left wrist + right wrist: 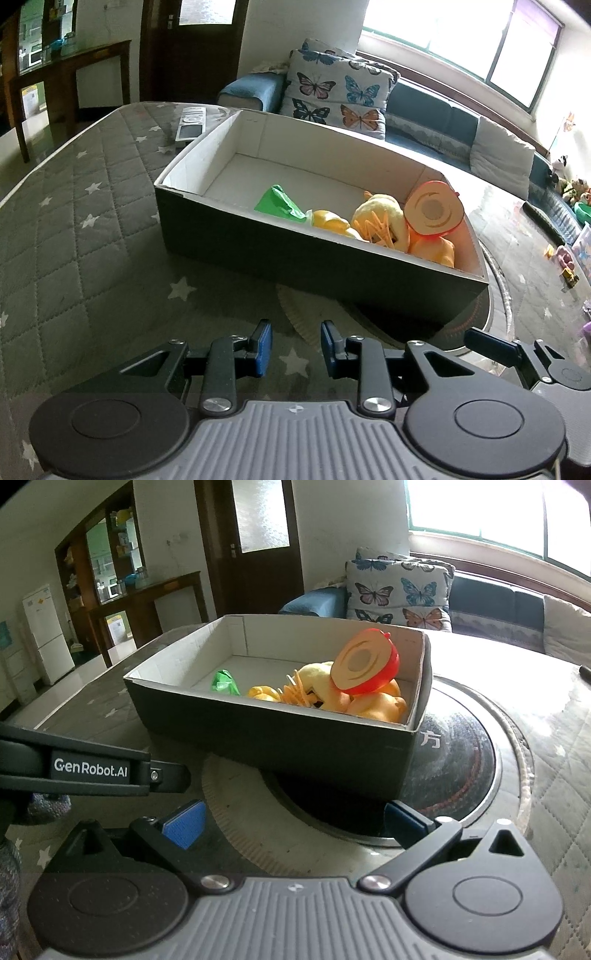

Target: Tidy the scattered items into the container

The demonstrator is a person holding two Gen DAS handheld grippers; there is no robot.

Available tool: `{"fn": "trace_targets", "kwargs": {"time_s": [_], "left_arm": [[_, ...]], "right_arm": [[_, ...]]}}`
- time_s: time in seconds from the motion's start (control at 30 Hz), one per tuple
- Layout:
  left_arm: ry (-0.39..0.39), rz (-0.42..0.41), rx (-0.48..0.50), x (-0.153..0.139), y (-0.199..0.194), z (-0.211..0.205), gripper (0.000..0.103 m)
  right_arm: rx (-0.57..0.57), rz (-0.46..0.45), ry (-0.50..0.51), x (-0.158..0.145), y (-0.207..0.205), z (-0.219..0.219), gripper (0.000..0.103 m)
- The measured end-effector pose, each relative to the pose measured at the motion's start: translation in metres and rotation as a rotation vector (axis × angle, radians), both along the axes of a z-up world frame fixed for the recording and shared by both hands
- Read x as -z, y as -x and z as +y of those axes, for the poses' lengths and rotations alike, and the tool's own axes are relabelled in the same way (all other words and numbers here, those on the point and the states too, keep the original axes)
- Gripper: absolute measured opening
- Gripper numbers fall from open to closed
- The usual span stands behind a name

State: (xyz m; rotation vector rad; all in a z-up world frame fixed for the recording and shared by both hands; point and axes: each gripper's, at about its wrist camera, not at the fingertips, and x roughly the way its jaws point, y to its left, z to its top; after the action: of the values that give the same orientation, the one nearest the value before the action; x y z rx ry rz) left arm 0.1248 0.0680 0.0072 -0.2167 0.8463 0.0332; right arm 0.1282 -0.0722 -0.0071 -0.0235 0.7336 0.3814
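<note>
box sitting just beyond both grippers, long axis running left-right | toys lying at its right end | left gripper hovering empty, jaws narrowly parted | right gripper nearer toys, gaping empty

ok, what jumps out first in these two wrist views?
The dark cardboard box with white inside, sitting on the grey star-quilted table, its right end piled with yellow and orange toy food. On top leans a red-rimmed round slice toy; a green crumpled piece lies apart. Both grippers hang empty in front.
</note>
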Motion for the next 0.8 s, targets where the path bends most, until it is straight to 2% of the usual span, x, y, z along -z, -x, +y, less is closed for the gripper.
{"fn": "trace_targets", "kwargs": {"time_s": [0.8], "left_arm": [[-0.02, 0.023, 0.027, 0.008, -0.027, 0.0, 0.03]], "right_arm": [[0.021, 0.024, 0.001, 0.004, -0.02, 0.001, 0.103]]}}
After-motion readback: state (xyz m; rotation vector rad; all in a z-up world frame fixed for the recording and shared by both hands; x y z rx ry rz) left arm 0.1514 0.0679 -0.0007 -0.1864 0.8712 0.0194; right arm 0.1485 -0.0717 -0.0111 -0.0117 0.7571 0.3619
